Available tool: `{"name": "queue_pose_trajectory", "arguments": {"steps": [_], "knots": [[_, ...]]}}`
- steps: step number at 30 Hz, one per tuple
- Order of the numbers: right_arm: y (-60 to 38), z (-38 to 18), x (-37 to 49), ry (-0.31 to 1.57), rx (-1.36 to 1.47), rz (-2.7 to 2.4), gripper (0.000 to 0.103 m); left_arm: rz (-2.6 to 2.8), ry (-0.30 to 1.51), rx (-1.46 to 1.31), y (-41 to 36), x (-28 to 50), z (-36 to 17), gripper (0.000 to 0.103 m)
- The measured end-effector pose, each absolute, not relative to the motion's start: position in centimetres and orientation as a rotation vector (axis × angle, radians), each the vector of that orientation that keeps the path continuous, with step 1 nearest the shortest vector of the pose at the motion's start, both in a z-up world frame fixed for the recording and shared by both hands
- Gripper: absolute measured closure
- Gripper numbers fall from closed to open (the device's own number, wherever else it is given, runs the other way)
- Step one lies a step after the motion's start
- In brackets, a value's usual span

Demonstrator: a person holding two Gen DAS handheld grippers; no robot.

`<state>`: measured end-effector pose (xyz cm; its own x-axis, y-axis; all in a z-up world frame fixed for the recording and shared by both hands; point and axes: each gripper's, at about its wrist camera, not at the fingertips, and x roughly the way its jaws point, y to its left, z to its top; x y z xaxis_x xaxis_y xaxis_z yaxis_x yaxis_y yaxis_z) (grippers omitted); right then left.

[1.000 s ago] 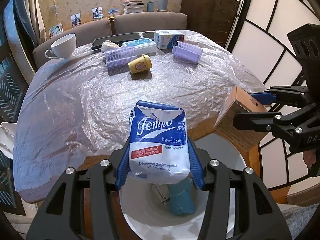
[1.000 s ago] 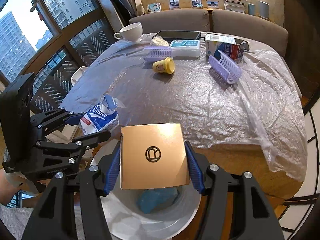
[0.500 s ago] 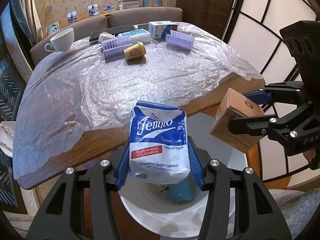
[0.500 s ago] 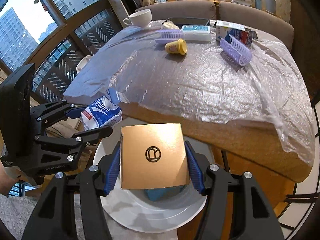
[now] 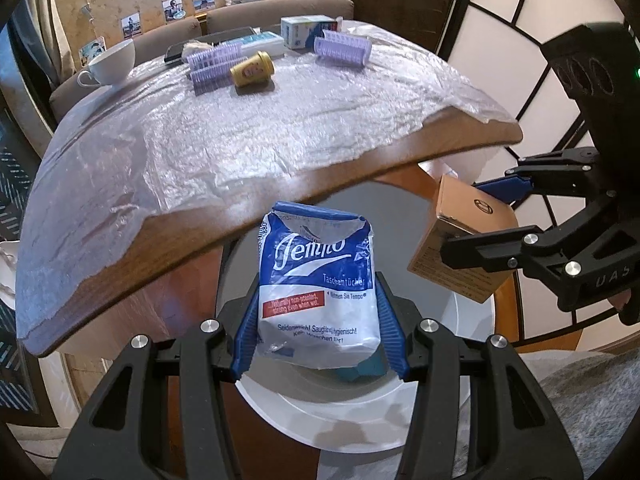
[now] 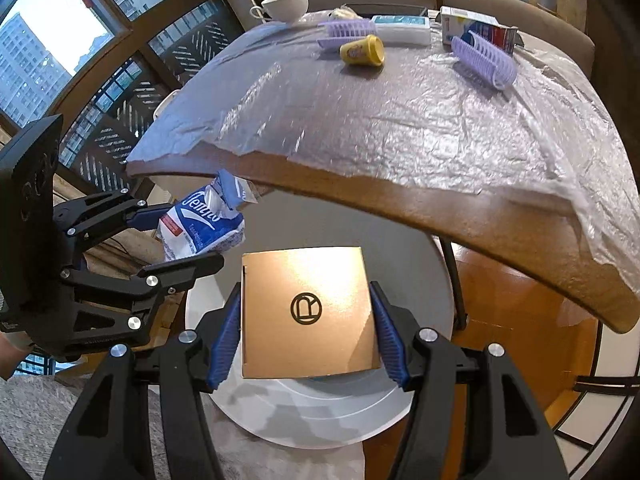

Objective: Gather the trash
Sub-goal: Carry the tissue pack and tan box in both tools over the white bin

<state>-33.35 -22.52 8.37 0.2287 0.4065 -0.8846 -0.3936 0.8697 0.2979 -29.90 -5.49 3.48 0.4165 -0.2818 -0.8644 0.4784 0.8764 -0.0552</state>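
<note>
My left gripper (image 5: 320, 330) is shut on a blue and white tissue pack (image 5: 318, 286), held over the mouth of a white bin (image 5: 352, 420) on the floor by the table. Beside it my right gripper (image 6: 306, 334) is shut on a brown cardboard box (image 6: 308, 312) with a round logo, also over the white bin (image 6: 320, 412). From the left wrist, the box (image 5: 460, 260) hangs at the right; from the right wrist, the tissue pack (image 6: 200, 224) hangs at the left. Something teal (image 5: 360, 368) lies inside the bin, mostly hidden.
The wooden table (image 5: 360, 172), under a crinkled plastic sheet, overhangs the bin's far side. At its far end lie a yellow cup (image 5: 252, 69), lilac hair rollers (image 5: 340, 50), a white teacup (image 5: 114, 62), a carton (image 5: 306, 30) and a tablet. A grey rug (image 6: 48, 412) covers the floor.
Both grippers have come back off the table edge and sunk toward the bin, each still holding its item. The bin now fills more of both views.
</note>
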Motion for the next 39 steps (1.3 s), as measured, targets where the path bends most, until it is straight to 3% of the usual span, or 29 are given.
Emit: {"name": "queue_pose_trajectory", "arguments": {"steps": [39], "knots": [[-19.9, 0.9, -32.4, 1.36, -0.032, 0.502, 0.044, -0.439, 1.191, 0.267, -7.7, -28.2, -4.2, 0.05]]}}
